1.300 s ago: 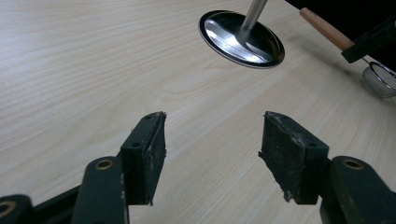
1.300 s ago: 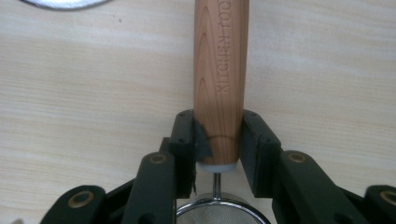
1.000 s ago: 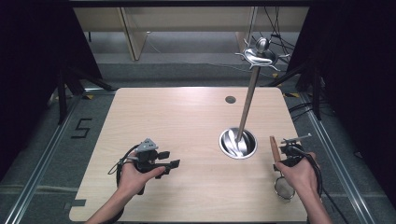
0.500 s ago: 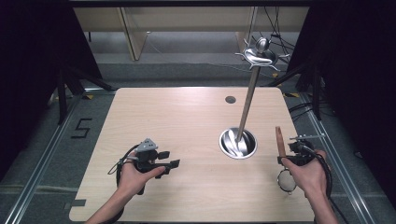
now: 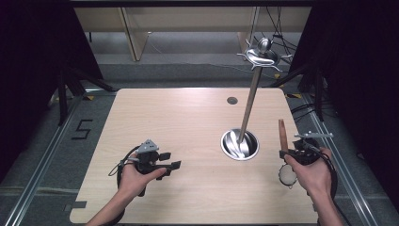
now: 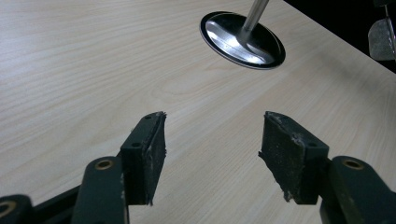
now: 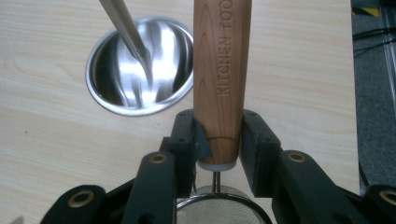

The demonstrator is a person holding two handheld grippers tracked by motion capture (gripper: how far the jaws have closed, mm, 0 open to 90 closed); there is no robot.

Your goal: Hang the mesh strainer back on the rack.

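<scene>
My right gripper [image 5: 292,153] [image 7: 218,137] is shut on the wooden handle [image 7: 222,70] of a small mesh strainer, near the table's right edge. The handle [image 5: 282,134] points up and away; its round mesh head [image 5: 286,175] [image 7: 219,210] hangs below the jaws, toward me. A tall metal stand rises on a slanted rod [image 5: 249,106] from a round shiny base [image 5: 240,144] [image 7: 140,65] just left of this gripper, with a hooked top piece [image 5: 261,55]. My left gripper [image 5: 171,160] [image 6: 212,154] rests low at the front left, open, with bare table between its pads.
The light wooden table [image 5: 188,122] has a small dark grommet hole [image 5: 232,100] near its far edge. Beyond the table stand wooden shelf legs and cables on the floor. Metal rails run along both sides of the table.
My right hand has lifted the strainer and tilted its handle more upright. The left hand has stayed still.
</scene>
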